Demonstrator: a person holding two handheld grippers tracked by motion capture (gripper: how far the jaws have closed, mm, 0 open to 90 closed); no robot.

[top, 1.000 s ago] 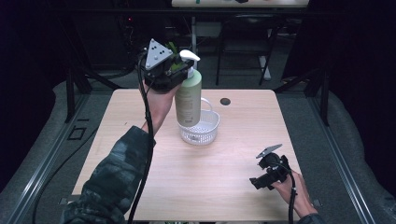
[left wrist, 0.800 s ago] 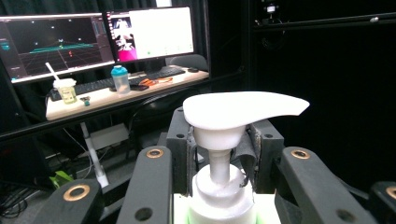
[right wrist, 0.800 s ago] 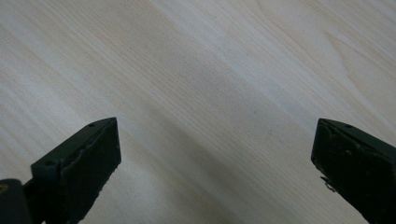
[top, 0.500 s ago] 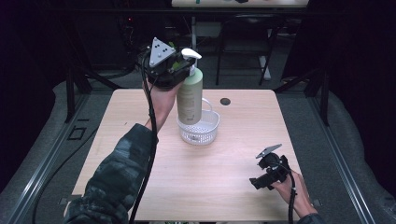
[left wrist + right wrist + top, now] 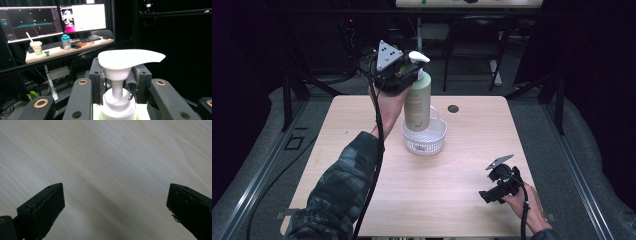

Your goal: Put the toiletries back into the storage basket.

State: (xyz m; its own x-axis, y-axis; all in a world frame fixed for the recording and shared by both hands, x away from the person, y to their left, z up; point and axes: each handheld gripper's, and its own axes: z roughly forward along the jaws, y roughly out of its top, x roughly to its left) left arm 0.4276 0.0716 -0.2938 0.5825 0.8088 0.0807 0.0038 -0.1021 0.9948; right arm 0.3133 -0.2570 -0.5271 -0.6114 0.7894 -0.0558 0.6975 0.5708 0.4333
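Observation:
A pale green pump bottle [image 5: 418, 105] with a white pump head [image 5: 125, 58] hangs upright at the back middle of the wooden table [image 5: 362, 150]. My left gripper [image 5: 414, 75] is shut on its neck just under the pump, and in the left gripper view [image 5: 117, 87] the jaws press on both sides of the collar. The bottle's lower end stands at the rim of a white mesh basket [image 5: 432, 146]; I cannot tell whether it touches. My right gripper [image 5: 486, 194] sits low at the front right, jaws wide apart [image 5: 116, 207] over bare wood.
A small black disc [image 5: 453, 108] lies on the table behind the basket. Dark frame posts and rails surround the table. Monitors and a desk with cups stand far behind in the left gripper view.
The left hand with the bottle has drifted very slightly up and to the right. The right gripper has stayed put.

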